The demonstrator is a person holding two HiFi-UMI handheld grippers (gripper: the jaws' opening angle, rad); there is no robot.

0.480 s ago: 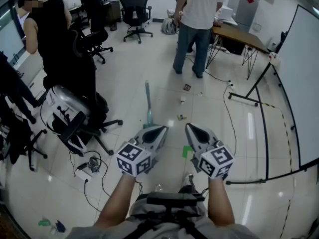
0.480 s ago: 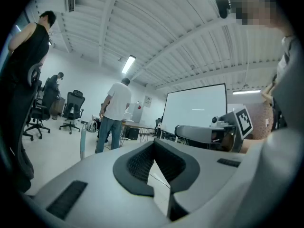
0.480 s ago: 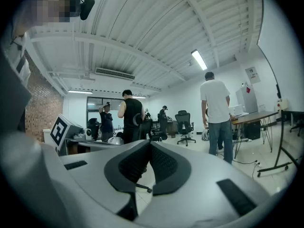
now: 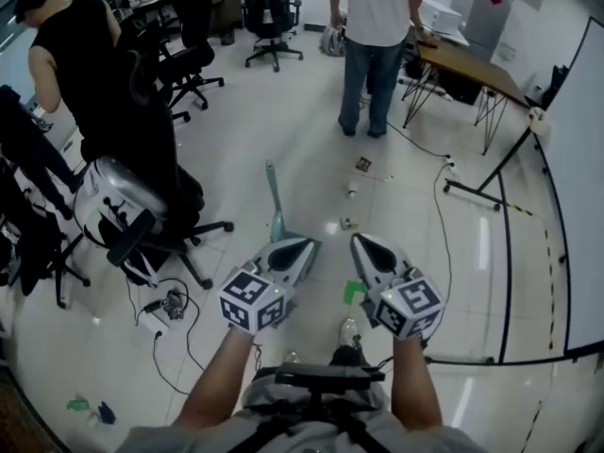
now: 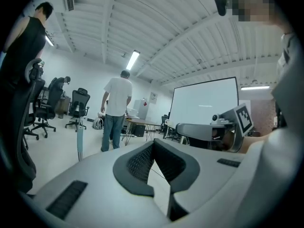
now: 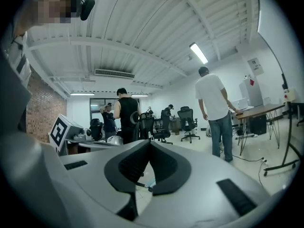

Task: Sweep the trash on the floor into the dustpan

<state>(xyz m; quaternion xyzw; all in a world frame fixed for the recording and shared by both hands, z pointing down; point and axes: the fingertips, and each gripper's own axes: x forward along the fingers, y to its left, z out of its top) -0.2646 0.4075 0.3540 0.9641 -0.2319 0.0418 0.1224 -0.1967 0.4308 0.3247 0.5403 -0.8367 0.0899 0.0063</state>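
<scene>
Side by side, near level: left gripper [image 4: 302, 247] and right gripper [image 4: 360, 244]; jaws together; both empty

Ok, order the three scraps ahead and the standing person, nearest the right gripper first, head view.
1. Small scrap, just ahead of right gripper.
2. White scrap, farther ahead.
3. Dark scrap, beyond it.
4. Standing person, farthest.

1. A dustpan [image 4: 276, 201] stands upright on the floor [image 4: 283, 121].
2. The left claw [image 4: 304, 247] is just beside the dustpan, and the right claw [image 4: 360, 244] is farther right.
3. Trash scraps [image 4: 347, 223] lie to the dustpan's right.
</scene>
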